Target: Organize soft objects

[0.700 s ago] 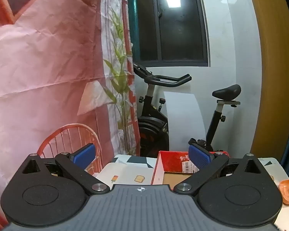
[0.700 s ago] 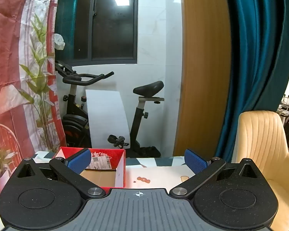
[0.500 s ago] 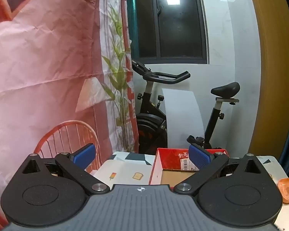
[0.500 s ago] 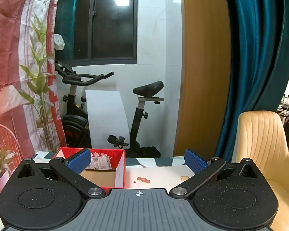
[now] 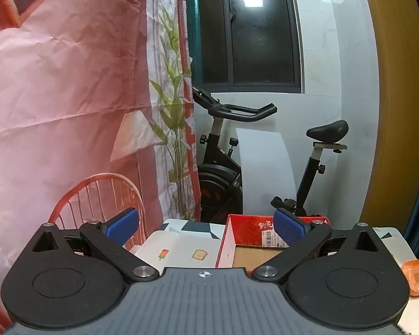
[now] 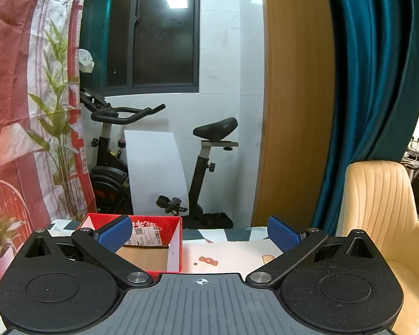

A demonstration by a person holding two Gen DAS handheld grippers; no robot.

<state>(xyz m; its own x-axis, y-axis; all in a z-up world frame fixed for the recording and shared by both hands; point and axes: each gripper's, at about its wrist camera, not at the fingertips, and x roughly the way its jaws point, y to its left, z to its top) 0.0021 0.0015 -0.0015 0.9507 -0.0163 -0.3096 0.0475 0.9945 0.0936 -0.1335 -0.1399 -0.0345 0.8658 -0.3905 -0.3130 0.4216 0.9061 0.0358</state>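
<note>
Left wrist view: left gripper (image 5: 206, 227) held level above the table (image 5: 181, 244), blue pads (image 5: 123, 223) wide apart w/ nothing between them. Beyond the pads sits a red box (image 5: 245, 226), top open, brown cardboard floor showing, white label on its inner far wall. The box stands on the table's printed cloth, just right of small popsicle and toast prints. An orange soft object (image 5: 416, 276) lies at the far right edge of this view, near the table's right side, well apart from the box; its exact shape is too cropped to tell.

Right wrist view: right gripper (image 6: 199, 233) also level, pads (image 6: 283, 236) spread wide, holding nothing. The same red box (image 6: 156, 233) appears left of centre, partly behind the left pad. It looks empty as far as its floor shows. Table cloth (image 6: 226, 254) to the box's right carries small food prints.

Background, both views: black exercise bike (image 6: 120, 150) against the white wall, w/ a white board (image 6: 156, 173) leaning beside it; dark window (image 6: 164, 33) above. Pink and leaf-print hanging sheet (image 5: 69, 83) at left, w/ an orange wire chair (image 5: 97, 195) in front of it. Wood panel (image 6: 296, 97) and teal curtain (image 6: 377, 69) at right; cream armchair (image 6: 382, 209) at the table's right.
</note>
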